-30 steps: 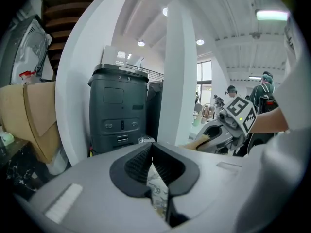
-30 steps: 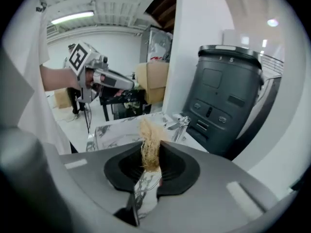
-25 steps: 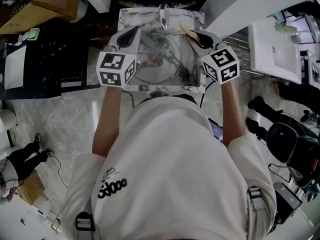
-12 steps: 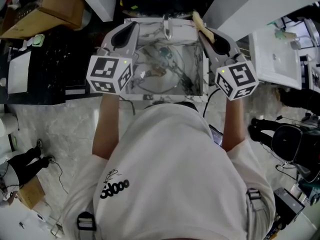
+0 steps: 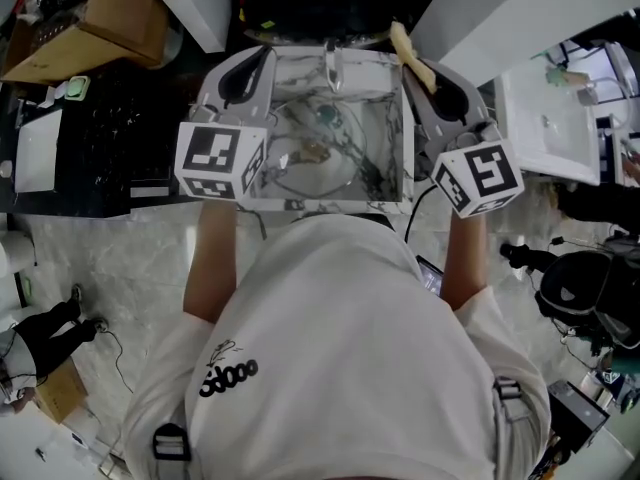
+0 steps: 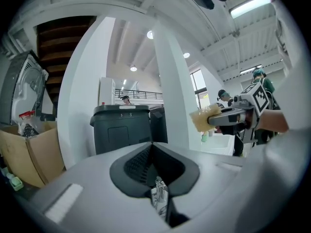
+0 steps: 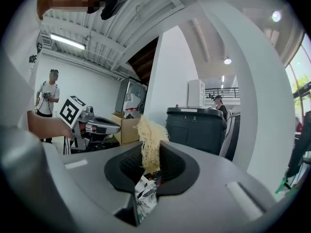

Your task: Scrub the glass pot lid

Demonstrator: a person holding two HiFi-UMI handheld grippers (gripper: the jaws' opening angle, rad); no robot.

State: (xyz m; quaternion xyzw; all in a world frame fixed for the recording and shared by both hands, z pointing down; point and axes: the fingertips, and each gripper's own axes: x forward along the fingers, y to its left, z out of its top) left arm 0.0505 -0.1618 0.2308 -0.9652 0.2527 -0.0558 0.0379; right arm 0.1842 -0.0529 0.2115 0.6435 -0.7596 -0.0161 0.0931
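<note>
**Scrubber gripped and raised, lid waiting in the sink**

You stand over the marbled sink [image 5: 330, 205] with both tools lifted above its far corners, and neither one touches the glass pot lid [image 5: 318, 158]. The lid lies in the basin, roughly central and a little towards your left side, below the faucet [image 5: 332, 63].

Your right gripper [image 5: 425, 76] has its fingers clamped on a pale, fibrous scrubber [image 5: 402, 43]. In the right gripper view the strands stand up from between the pads, so the hold looks firm. Your left gripper [image 5: 255, 68] has its fingers pressed together with nothing held. A small shiny bit shows low in the gap behind the pads, and what it is cannot be told. Both gripper cameras look out level across the room rather than down at the basin, so each tool points away from the lid.

The step in hand looks like the approach, or a pause between strokes. No contact is being made.

The next move calls for 2 things:
1. Tip the right gripper down so the scrubber's free end meets the glass.
2. Open the left fingers and bring them to the lid's rim or knob to steady it.

Wet glass will probably slide in the basin under sideways rubbing.
</note>
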